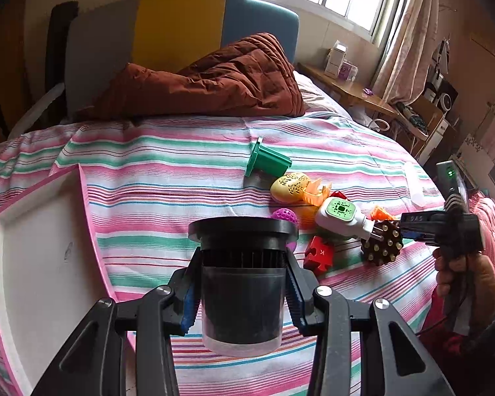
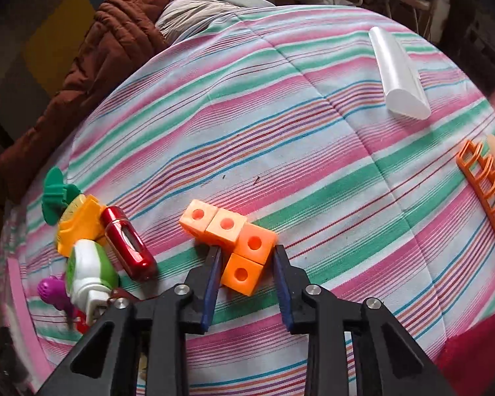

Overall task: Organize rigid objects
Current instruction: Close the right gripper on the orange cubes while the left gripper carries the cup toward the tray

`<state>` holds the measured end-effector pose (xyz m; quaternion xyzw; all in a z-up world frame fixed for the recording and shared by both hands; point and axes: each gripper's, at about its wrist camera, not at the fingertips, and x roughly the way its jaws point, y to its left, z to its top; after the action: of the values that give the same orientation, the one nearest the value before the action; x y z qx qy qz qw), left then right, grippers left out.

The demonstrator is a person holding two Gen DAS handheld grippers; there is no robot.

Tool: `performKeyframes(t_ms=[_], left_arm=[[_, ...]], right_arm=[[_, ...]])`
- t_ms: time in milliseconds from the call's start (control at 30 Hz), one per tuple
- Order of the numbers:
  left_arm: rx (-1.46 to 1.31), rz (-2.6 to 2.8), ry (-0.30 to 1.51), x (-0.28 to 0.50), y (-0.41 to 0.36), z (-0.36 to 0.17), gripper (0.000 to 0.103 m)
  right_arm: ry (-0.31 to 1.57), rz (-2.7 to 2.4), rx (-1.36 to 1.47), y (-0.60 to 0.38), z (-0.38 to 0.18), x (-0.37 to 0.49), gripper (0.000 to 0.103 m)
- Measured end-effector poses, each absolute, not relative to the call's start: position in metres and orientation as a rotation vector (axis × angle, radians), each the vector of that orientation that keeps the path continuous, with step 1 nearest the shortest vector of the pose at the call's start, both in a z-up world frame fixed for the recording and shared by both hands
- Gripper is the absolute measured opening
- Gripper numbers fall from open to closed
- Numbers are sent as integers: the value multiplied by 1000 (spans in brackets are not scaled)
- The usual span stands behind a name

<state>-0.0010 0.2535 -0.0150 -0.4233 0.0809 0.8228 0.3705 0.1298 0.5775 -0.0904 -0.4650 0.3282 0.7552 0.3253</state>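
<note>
Gripping a black flanged cup [image 1: 242, 283] upright between its jaws, the left gripper [image 1: 242, 292] holds it above the bed [image 1: 168, 151], the pink-rimmed tray [image 1: 39, 231] just to the jaws' left. The right gripper [image 2: 247, 264] straddles the nearest cube of the orange cube chain [image 2: 237, 241], jaws narrowed but, as far as I can tell, not pressing; the chain runs away up-left.
</note>
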Motion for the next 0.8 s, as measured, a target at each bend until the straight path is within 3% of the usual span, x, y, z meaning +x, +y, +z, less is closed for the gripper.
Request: performKeyframes(t_ms=[300, 433, 800], left_arm=[[-1061, 2152, 201, -2, 236, -8, 44], [-1059, 2195, 195, -6, 219, -1, 44], [-1110, 2440, 164, -76, 99, 4, 44]], right_arm=[[832, 2005, -1219, 576, -100, 128, 32], [771, 2004, -1211, 574, -101, 127, 24], [725, 2015, -1184, 566, -102, 117, 24]])
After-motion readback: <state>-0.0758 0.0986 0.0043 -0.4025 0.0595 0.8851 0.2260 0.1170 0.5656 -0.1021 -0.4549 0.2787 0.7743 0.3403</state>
